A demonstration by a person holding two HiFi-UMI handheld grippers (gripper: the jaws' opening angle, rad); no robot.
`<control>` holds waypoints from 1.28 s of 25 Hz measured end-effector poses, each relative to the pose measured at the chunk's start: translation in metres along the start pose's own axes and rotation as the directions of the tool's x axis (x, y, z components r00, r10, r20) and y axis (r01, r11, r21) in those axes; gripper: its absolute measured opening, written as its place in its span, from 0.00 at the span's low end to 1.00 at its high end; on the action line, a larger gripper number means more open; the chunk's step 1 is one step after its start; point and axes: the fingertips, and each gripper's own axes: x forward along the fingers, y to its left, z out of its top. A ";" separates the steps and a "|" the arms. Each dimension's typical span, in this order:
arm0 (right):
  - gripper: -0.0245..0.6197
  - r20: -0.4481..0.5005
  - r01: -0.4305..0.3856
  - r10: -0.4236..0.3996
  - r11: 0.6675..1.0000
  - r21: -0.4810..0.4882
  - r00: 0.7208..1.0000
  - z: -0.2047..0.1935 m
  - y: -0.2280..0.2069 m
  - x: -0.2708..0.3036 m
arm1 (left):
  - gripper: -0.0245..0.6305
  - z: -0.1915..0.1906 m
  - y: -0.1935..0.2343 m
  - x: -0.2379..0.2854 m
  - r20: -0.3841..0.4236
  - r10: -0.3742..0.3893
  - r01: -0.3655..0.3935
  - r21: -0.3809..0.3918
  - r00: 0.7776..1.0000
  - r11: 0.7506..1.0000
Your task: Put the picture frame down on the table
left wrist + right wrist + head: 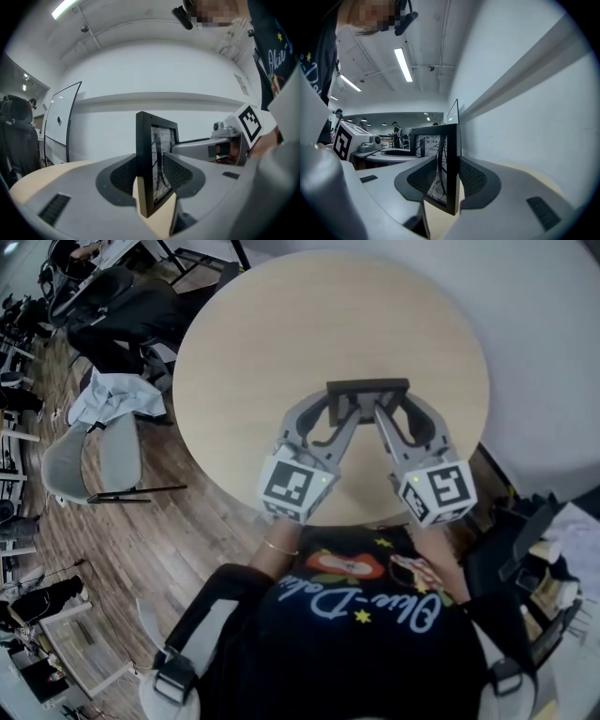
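A black picture frame (367,388) stands upright over the near half of the round wooden table (319,315), held from both ends. My left gripper (343,411) is shut on its left end. In the left gripper view the frame (151,159) sits edge-on between the ribbed pads (125,173), with a black-and-white print under the glass. My right gripper (394,411) is shut on the other end, and the right gripper view shows the frame (444,161) clamped the same way. Whether its bottom edge touches the tabletop I cannot tell.
A grey chair (92,454) with a cloth over it and a dark chair (122,310) stand left of the table on wood flooring. Dark clutter (539,549) lies at my right. A white wall runs behind the table, with a whiteboard (58,124) beside it.
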 end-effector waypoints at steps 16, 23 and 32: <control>0.26 -0.114 -0.003 0.006 1.000 0.023 0.993 -0.038 -0.014 0.049 | 0.27 -0.045 0.040 0.026 -0.084 -0.016 0.011 -0.054 0.996 0.998; 0.26 -0.166 0.002 0.005 0.999 0.041 0.986 -0.058 -0.022 0.067 | 0.27 -0.066 0.053 0.038 -0.128 -0.020 0.010 -0.081 0.992 0.997; 0.26 -0.239 0.011 0.009 0.996 0.084 0.971 -0.088 -0.030 0.084 | 0.27 -0.095 0.066 0.051 -0.196 -0.040 0.016 -0.123 0.980 0.992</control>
